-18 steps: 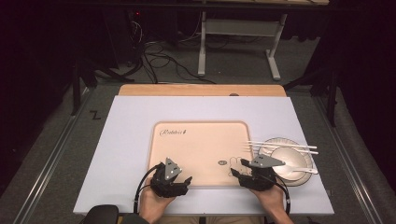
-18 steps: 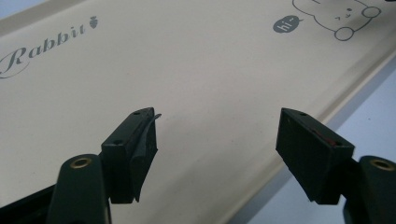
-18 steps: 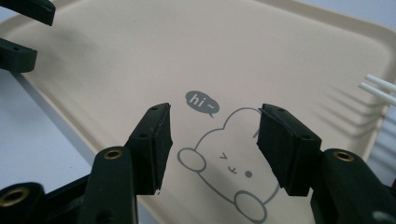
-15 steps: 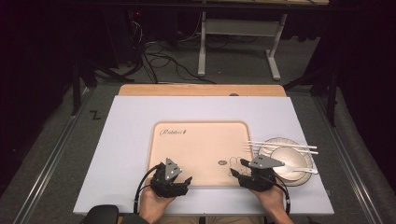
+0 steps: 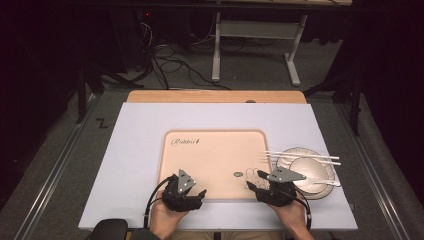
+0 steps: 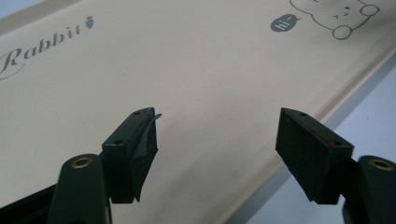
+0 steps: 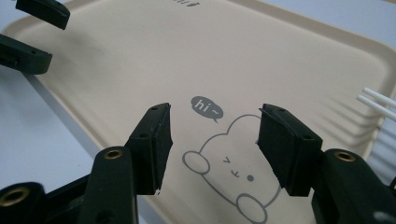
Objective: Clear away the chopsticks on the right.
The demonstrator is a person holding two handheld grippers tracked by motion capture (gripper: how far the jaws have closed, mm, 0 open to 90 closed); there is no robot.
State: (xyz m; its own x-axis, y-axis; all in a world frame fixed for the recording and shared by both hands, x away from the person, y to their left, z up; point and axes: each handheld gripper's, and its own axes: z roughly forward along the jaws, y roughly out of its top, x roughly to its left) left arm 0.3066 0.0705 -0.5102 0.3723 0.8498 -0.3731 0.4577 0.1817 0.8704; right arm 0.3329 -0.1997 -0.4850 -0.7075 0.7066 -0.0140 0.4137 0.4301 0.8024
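Beige tray (image 5: 215, 160) lies flat mid-table on the pale mat (image 5: 135, 135), long side left-right, "Rabbit" print at its far left, a bear drawing with a "hi~" bubble at its near right. Left gripper (image 5: 192, 197) sits at the tray's near edge, left part, held by the left hand (image 5: 167, 217); jaws released, spread wide, nothing between them. In the left gripper view the left gripper (image 6: 217, 144) hangs over the tray (image 6: 187, 60) surface close to its near rim, mat showing at the right past the rim; pads clear of the tray, though whether the tips touch it I cannot tell. Right gripper (image 5: 260, 182) is at the tray's near right corner, held by the right hand (image 5: 290, 215), grey plate on top; jaws also released and wide, empty. In the right gripper view the right gripper (image 7: 214, 140) frames the bear drawing on the tray (image 7: 140, 56), jaws above the surface on either side of the print. The left gripper's jaws show at the upper left of that view, at the tray's rim. Just right of the tray, a plate (image 5: 292, 155) with a bowl (image 5: 310, 172) on it. White chopsticks (image 5: 300, 157) lie across the plate's far part, tips reaching over the tray's right rim; their ends show as chopsticks (image 7: 378, 100) in the right gripper view. A white spoon (image 5: 325, 181) rests at the bowl's near side. Grippers well apart from each other, both on the near side of the table.
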